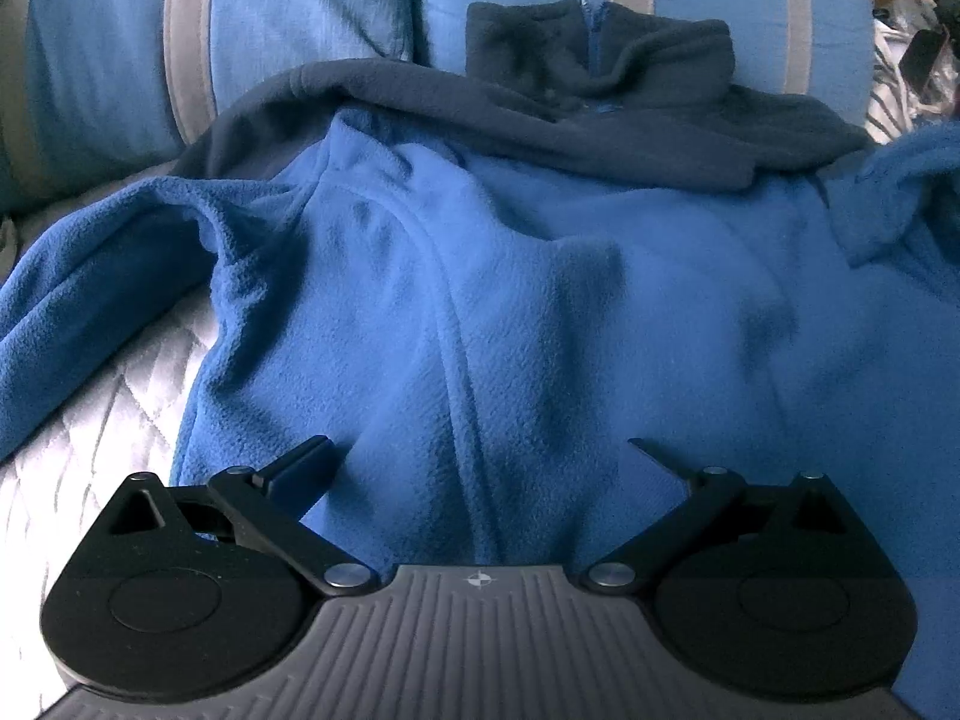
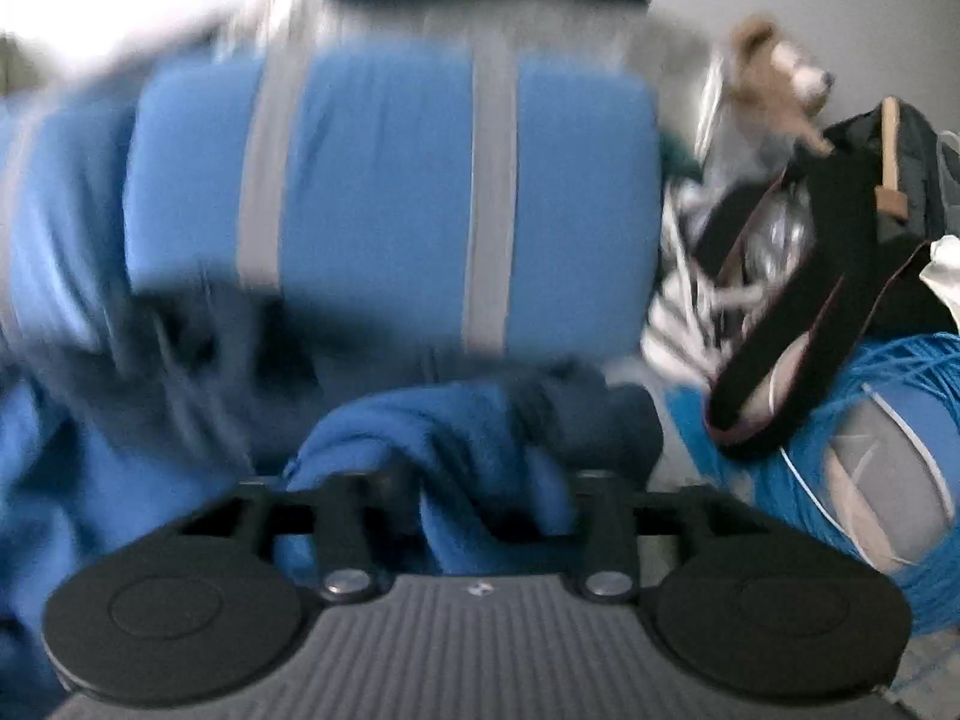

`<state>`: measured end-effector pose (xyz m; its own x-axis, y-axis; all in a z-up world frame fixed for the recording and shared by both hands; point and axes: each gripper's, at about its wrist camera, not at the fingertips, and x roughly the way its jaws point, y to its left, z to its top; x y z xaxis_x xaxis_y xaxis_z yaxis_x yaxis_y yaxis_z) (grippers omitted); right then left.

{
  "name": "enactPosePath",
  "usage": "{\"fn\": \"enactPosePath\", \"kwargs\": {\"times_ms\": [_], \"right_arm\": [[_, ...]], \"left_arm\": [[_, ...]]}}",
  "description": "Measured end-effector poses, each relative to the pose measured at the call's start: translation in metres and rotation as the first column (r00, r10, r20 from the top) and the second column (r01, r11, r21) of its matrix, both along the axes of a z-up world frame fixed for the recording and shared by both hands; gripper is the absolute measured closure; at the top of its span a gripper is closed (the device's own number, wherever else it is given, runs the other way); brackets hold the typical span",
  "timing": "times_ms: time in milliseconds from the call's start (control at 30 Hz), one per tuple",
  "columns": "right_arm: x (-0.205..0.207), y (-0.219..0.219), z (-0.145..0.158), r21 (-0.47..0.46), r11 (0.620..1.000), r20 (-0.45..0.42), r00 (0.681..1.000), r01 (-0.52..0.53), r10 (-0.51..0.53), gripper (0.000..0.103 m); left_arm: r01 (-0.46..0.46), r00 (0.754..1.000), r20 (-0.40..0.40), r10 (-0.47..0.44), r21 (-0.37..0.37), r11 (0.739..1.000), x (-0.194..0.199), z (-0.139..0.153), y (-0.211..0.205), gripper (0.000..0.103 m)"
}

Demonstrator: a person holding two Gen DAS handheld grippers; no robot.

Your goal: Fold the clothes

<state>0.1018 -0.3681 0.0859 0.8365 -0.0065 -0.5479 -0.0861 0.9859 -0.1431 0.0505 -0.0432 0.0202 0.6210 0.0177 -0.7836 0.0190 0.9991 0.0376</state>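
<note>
A blue fleece pullover (image 1: pixel 540 300) with a dark navy collar (image 1: pixel 600 42) and yoke lies spread on the bed, collar at the far end. One sleeve (image 1: pixel 90 252) trails off to the left. My left gripper (image 1: pixel 480 456) stands open just above the near part of the fleece, its fingers wide apart with only flat cloth beneath them. The right wrist view is blurred. There my right gripper (image 2: pixel 471 498) is open wide, and a bunched fold of the blue fleece (image 2: pixel 456 432) lies loose between its fingers, with navy cloth just beyond it.
Blue pillows with grey stripes (image 1: pixel 108 48) (image 2: pixel 384 180) stand behind the garment. A white quilted bed cover (image 1: pixel 90 420) shows at the left. At the right are a soft toy bear (image 2: pixel 774 72), a black bag with a strap (image 2: pixel 798 300) and a coil of blue cord (image 2: pixel 900 396).
</note>
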Motion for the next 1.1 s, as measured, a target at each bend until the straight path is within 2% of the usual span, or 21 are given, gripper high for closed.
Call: {"fn": "enactPosePath", "kwargs": {"times_ms": [100,200,267,400,500,567,600,633,700,800,900,1000,1100], "right_arm": [[-0.011,0.017,-0.007,-0.1,0.989,0.062,0.991,-0.109,0.115,0.011],[-0.024,0.038,-0.014,-0.232,0.949,0.117,0.962,-0.215,0.247,0.004],[-0.028,0.051,-0.022,-0.312,0.913,0.127,0.941,-0.262,0.313,0.003],[-0.014,0.072,-0.039,-0.404,0.857,0.07,0.924,-0.319,0.376,0.003],[0.004,0.083,-0.053,-0.456,0.813,-0.016,0.917,-0.361,0.398,0.005],[0.012,0.091,-0.066,-0.494,0.779,-0.073,0.912,-0.385,0.404,0.012],[0.015,0.094,-0.072,-0.513,0.763,-0.098,0.91,-0.393,0.402,0.028],[0.018,0.097,-0.077,-0.525,0.751,-0.124,0.91,-0.399,0.396,0.058],[0.019,0.101,-0.078,-0.519,0.753,-0.144,0.91,-0.404,0.388,0.079],[0.012,0.102,-0.062,-0.457,0.803,-0.089,0.917,-0.384,0.388,0.082],[-0.001,0.102,-0.041,-0.337,0.841,-0.001,0.894,-0.423,0.448,0.084],[-0.019,0.101,-0.022,-0.2,0.84,0.09,0.844,-0.504,0.528,0.087],[-0.037,0.099,-0.007,-0.077,0.781,0.163,0.765,-0.62,0.623,0.087]], "left_arm": [[-0.006,1.0,-0.002,0.006,-0.005,1.0,0.0,0.001,0.0,0.0],[-0.007,1.0,0.0,0.007,-0.001,1.0,0.0,0.001,0.0,0.0],[-0.004,1.0,0.003,0.004,0.001,1.0,0.0,0.001,0.0,0.0],[0.001,1.0,0.006,-0.001,-0.007,1.0,0.0,0.0,0.002,0.0],[0.003,1.0,0.008,-0.003,-0.009,1.0,0.001,0.0,0.003,0.0],[0.006,1.0,0.008,-0.006,-0.013,1.0,0.001,-0.001,0.004,0.0],[0.009,1.0,0.008,-0.009,-0.017,1.0,0.001,-0.001,0.005,0.0],[0.01,1.0,0.007,-0.01,-0.025,1.0,0.001,-0.001,0.006,0.0],[0.01,1.0,0.007,-0.009,-0.046,0.999,0.002,0.0,0.009,0.0],[0.0,1.0,0.01,0.001,-0.081,0.997,0.001,0.002,0.013,0.0],[-0.01,1.0,0.013,0.012,-0.113,0.994,0.001,0.004,0.016,0.0],[-0.019,1.0,0.012,0.021,-0.14,0.99,0.001,0.005,0.019,0.0],[-0.022,1.0,0.013,0.024,-0.148,0.989,0.002,0.004,0.021,0.0]]}}
